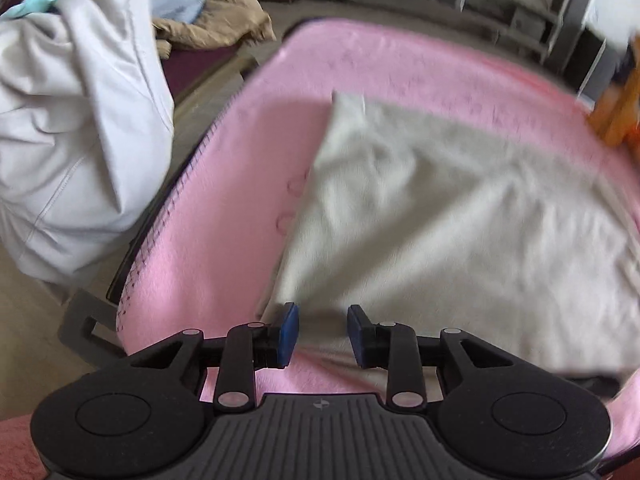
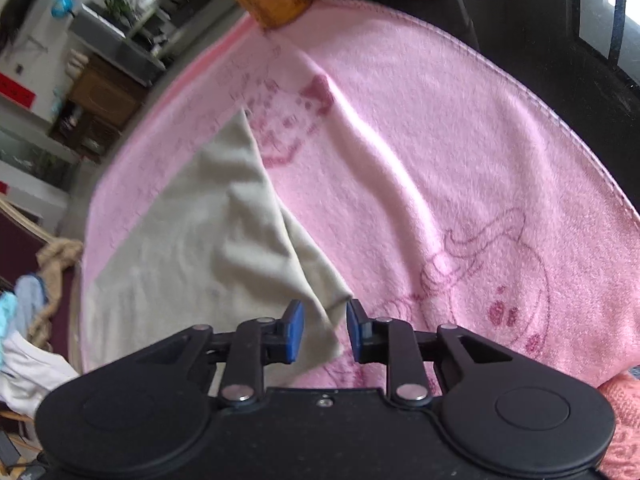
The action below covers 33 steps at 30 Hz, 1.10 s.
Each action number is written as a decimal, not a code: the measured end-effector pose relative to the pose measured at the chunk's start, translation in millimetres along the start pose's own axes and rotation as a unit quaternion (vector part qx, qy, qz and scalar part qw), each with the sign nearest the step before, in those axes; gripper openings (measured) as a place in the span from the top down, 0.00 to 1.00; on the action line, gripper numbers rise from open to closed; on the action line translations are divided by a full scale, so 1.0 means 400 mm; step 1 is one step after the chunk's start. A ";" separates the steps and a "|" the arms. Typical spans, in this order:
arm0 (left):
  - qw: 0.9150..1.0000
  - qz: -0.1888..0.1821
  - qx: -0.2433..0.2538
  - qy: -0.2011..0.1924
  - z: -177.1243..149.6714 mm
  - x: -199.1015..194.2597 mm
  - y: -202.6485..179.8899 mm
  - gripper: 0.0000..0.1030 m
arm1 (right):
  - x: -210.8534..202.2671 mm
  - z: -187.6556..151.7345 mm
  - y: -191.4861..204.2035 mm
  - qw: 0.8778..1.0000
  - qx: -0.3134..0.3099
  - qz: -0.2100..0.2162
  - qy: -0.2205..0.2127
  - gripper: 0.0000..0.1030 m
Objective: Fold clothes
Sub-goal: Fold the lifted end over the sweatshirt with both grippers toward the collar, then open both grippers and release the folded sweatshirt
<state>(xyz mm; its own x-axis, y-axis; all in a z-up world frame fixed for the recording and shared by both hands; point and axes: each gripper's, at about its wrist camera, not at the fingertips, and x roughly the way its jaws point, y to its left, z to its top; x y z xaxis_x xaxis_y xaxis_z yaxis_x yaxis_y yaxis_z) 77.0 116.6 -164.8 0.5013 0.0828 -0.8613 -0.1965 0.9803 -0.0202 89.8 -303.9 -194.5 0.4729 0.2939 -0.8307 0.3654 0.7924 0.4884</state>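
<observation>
Beige cloth on pink blanket | left gripper parted over near edge

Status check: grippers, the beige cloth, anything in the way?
Left gripper open, right gripper open, nothing clamped. Beige cloth flat on pink blanket, partly folded. Nothing on the cloth.

You've got the cream garment lying flat on the pink blanket, soft fleecy fabric, lightly wrinkled, folded with one layer overlapping another along a diagonal edge, its near corner toward the blanket's front edge.
</observation>
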 end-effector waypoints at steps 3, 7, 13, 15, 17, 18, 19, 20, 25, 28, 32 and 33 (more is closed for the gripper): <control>1.000 0.010 0.015 -0.005 -0.006 -0.002 -0.010 0.69 | 0.019 -0.013 0.020 0.999 -0.030 -0.017 0.010 0.79; 1.000 0.006 0.008 -0.003 -0.009 -0.001 0.002 0.69 | -0.034 -0.041 0.063 0.994 -0.084 -0.030 -0.064 0.96; 0.999 0.019 0.030 -0.004 -0.010 0.004 -0.016 0.68 | 0.000 -0.059 0.077 0.987 -0.116 -0.106 -0.031 0.92; 1.000 0.008 0.021 -0.008 0.005 -0.014 -0.005 0.67 | -0.023 -0.061 0.089 0.987 -0.115 -0.102 -0.048 0.88; 1.000 -0.008 0.007 -0.014 0.025 -0.039 0.010 0.66 | -0.056 -0.048 0.086 0.993 -0.083 -0.062 -0.053 0.88; 1.000 -0.018 0.000 -0.022 0.039 -0.055 0.019 0.64 | -0.079 -0.034 0.093 0.995 -0.069 -0.038 -0.056 0.88; 0.999 -0.029 -0.006 -0.040 0.060 -0.079 0.029 0.60 | -0.106 -0.019 0.111 0.996 -0.063 -0.011 -0.066 0.88; 0.998 -0.036 -0.008 -0.058 0.082 -0.103 0.036 0.57 | -0.132 -0.004 0.129 0.995 -0.057 0.016 -0.076 0.86; 0.991 -0.028 0.022 -0.126 0.207 -0.161 0.026 0.28 | -0.226 0.085 0.263 0.977 -0.084 0.116 -0.159 0.62; 0.990 -0.015 0.045 -0.135 0.261 -0.122 -0.001 0.16 | -0.206 0.131 0.313 0.962 -0.110 0.139 -0.206 0.43; 0.991 0.023 0.054 -0.123 0.234 -0.026 -0.019 0.16 | -0.105 0.149 0.268 0.965 -0.099 0.117 -0.214 0.28; 0.991 0.032 0.055 -0.120 0.217 -0.012 -0.018 0.17 | -0.074 0.147 0.235 0.969 -0.088 0.111 -0.203 0.24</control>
<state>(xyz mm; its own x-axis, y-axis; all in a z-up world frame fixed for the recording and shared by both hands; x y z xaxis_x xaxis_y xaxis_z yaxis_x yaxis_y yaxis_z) 149.2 124.9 -116.4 0.6789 0.1725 -0.7137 -0.1476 0.9842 0.0974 157.3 -269.7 -108.5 0.8138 0.2605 -0.5195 0.0942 0.8230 0.5602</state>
